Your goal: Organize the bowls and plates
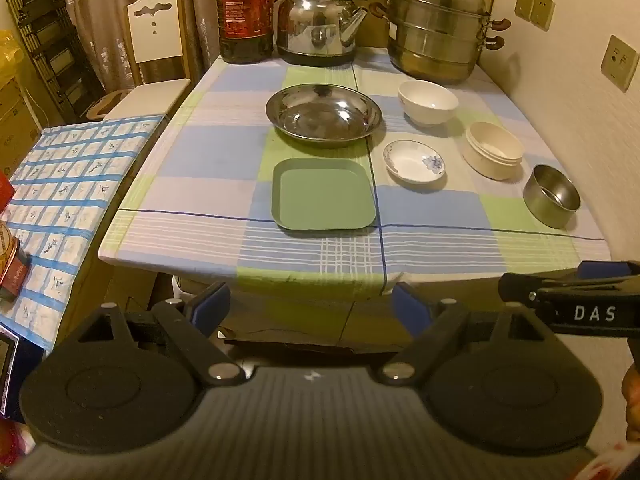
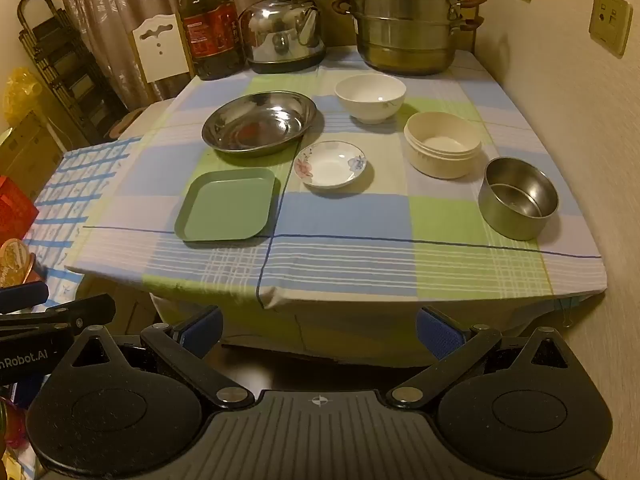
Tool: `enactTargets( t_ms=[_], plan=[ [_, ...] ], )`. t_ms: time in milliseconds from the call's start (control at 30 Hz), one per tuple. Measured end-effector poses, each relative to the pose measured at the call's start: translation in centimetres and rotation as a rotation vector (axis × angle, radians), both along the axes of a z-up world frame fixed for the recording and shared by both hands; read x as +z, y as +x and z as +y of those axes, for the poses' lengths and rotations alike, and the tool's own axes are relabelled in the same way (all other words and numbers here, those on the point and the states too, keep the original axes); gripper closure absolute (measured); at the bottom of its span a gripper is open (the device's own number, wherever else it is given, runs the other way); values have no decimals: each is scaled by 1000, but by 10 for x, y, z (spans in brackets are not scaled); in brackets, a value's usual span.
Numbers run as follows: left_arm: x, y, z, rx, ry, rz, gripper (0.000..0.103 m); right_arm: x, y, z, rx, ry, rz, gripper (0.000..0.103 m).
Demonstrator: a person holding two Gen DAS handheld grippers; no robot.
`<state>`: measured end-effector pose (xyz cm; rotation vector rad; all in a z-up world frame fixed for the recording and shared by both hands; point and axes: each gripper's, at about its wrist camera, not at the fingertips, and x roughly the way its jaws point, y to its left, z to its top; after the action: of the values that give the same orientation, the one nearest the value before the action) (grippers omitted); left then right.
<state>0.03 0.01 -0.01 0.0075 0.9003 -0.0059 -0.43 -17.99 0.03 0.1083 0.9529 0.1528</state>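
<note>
— Left gripper [image 1: 306, 304]: hanging off the near table edge, blue pads spread wide, gripping nothing. Right gripper [image 2: 320, 330]: same story, jaws fully apart, empty, hovering short of the checked tablecloth [image 2: 340, 216].

— Noting where everything is sitting, then. Steel plate [image 2: 259, 122] lying mid-table; green square tray [image 2: 227, 204] resting just in front of it. Floral saucer [image 2: 330, 163] sitting between those and the bowls. White bowl [image 2: 370, 96] standing further back, cream bowl [image 2: 442, 144] near the wall side, steel bowl [image 2: 520, 197] closest to the right-hand edge.

— Worrying mostly about that steel bowl. Standing close to the cloth's edge, and looking slick and curved; probably slipping out of a loose pinch.

— Also fretting over the flat pieces. Lying flush against the cloth, tray and saucer offering only a thin rim; likely snagging fabric while trying to get a pad underneath.

— And dragging the cloth meaning dragging everything, including kettle [image 2: 285, 28], oil bottle [image 2: 211, 28] and steamer pot [image 2: 404, 16] crowding the back.

— Stacking ceramic into steel, or steel into ceramic, risking chipping if dropping rather than lowering gently.

— Watching the two grippers as well: hanging close together, side by side, possibly colliding when reaching for neighbouring dishes.

— Judging nothing sorted yet; all six pieces lying apart.
</note>
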Motion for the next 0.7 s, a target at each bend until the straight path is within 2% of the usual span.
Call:
enactTargets(
  t_ms=[700],
  plan=[
    [0,0,0,1,-4,-5,17,0,2,-2,2,1,2,0]
  ],
)
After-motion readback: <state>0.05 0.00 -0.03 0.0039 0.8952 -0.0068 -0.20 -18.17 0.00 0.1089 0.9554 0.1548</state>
